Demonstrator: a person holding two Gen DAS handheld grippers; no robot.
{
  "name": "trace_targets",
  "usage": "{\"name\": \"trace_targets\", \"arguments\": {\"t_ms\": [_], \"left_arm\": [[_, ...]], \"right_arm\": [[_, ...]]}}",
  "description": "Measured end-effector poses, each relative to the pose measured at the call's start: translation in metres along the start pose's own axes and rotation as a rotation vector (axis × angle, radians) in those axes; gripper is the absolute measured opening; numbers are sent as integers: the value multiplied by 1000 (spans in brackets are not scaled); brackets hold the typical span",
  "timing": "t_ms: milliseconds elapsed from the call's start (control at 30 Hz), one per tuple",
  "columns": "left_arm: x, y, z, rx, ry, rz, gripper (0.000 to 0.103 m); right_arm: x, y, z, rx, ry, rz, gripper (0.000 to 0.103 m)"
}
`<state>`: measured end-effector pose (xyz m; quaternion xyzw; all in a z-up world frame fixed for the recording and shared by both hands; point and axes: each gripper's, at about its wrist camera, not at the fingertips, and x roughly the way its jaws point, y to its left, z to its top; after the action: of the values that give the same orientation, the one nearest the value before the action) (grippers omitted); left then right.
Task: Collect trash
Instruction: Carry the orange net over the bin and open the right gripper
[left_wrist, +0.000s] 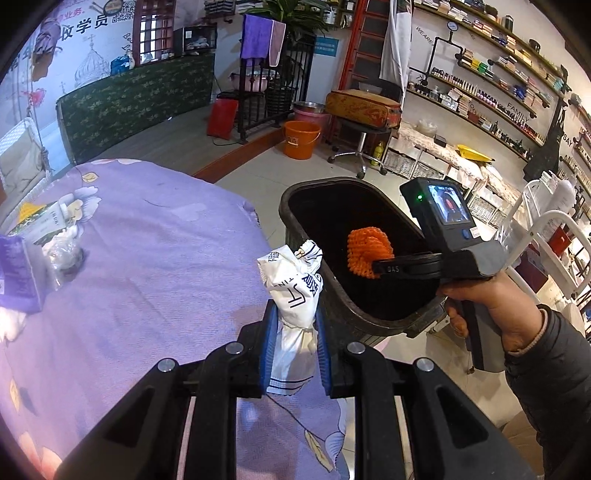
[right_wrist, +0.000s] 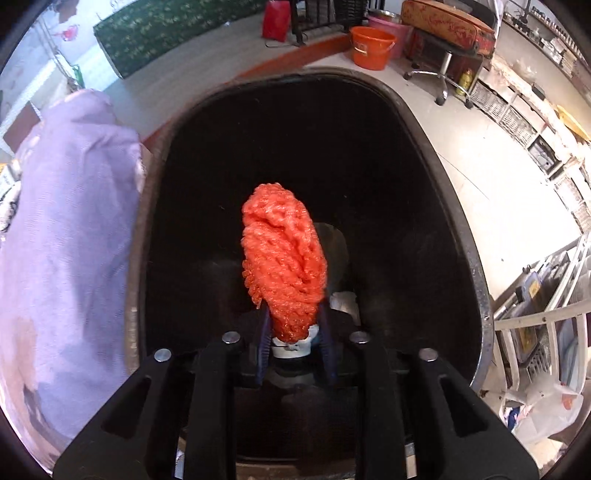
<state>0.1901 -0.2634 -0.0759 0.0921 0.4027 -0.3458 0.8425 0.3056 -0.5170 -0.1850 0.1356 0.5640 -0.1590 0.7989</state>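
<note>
Over the black bin (right_wrist: 461, 206), my right gripper (right_wrist: 294, 334) clamps orange netting (right_wrist: 284, 258) while my left gripper (left_wrist: 294, 350) pinches a white wrapper (left_wrist: 293, 284) beside its rim.

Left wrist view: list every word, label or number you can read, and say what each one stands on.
"牧学员": large black characters on the white wall mural, cut off at the left.
"FAMILY": wall lettering between the curved shelves.
"SAY": wall lettering at the far right.
"WE ARE": faint lettering beside the black pipe gauge.
"045": embossed on the right claw; uncertain.
Crumpled white printed wrapper in the left claw: dark blue characters, too creased to read.
Right wrist view: nothing legible.
</note>
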Motion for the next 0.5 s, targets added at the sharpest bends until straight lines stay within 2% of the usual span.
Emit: {"name": "trace_targets", "arguments": {"t_ms": [100, 300, 500], "left_arm": [[4, -2, 2, -4, 12, -14, 20], [14, -11, 4, -4, 36, -39, 20], [30, -23, 15, 28, 49, -66, 20]], "right_arm": [[-2, -2, -2, -2, -8, -17, 61], [-16, -4, -10, -6, -64, -24, 63], [-46, -9, -24, 26, -164, -9, 66]]}}
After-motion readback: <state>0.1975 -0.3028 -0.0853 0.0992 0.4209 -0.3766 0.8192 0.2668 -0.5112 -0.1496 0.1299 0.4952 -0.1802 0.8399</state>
